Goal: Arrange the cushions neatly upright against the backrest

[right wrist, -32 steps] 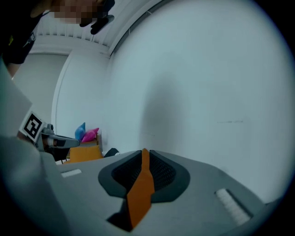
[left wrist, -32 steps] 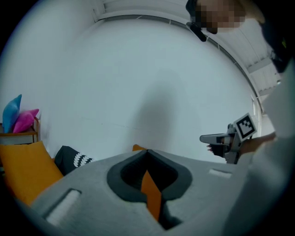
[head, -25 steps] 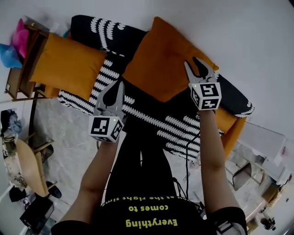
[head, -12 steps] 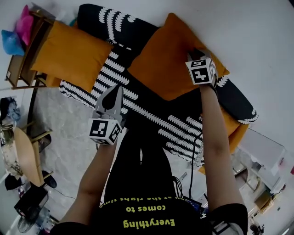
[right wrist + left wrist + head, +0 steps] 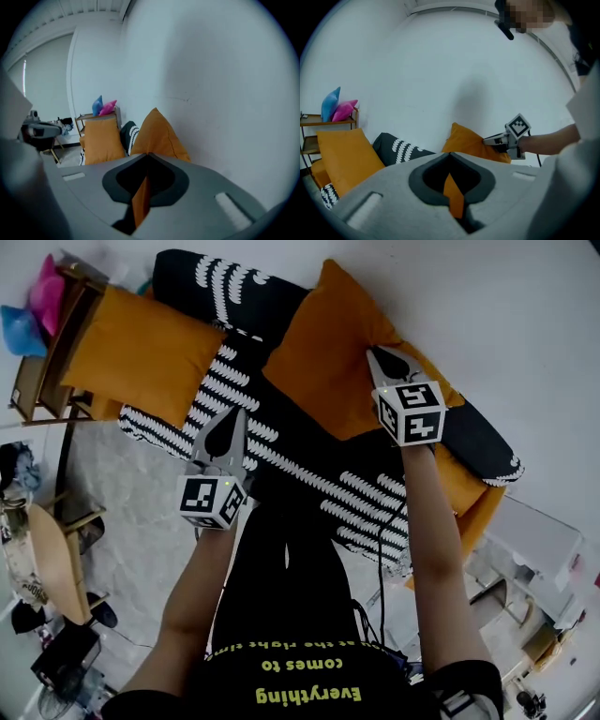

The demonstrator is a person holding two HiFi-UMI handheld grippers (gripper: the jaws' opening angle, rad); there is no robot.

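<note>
Two orange cushions stand on a sofa (image 5: 300, 479) with a black-and-white cover. The left cushion (image 5: 141, 352) (image 5: 344, 157) (image 5: 101, 138) leans at the sofa's left end. The right cushion (image 5: 323, 352) (image 5: 468, 143) (image 5: 157, 131) stands tilted against the wall, and my right gripper (image 5: 382, 358) (image 5: 485, 139) (image 5: 147, 154) is shut on its right edge. A black patterned cushion (image 5: 225, 292) (image 5: 396, 147) lies between the two at the back. My left gripper (image 5: 228, 420) (image 5: 450, 154) hangs shut and empty above the seat's front, apart from every cushion.
A wooden shelf (image 5: 37, 362) at the sofa's left end carries a blue and a pink cushion (image 5: 42, 310). A white wall runs right behind the sofa. A wooden chair (image 5: 56, 577) stands on the floor at left, a white table (image 5: 534, 531) at lower right.
My right gripper reached onto the right cushion's edge with open jaws, then closed on it and drew back a little. The left gripper has hardly moved.
</note>
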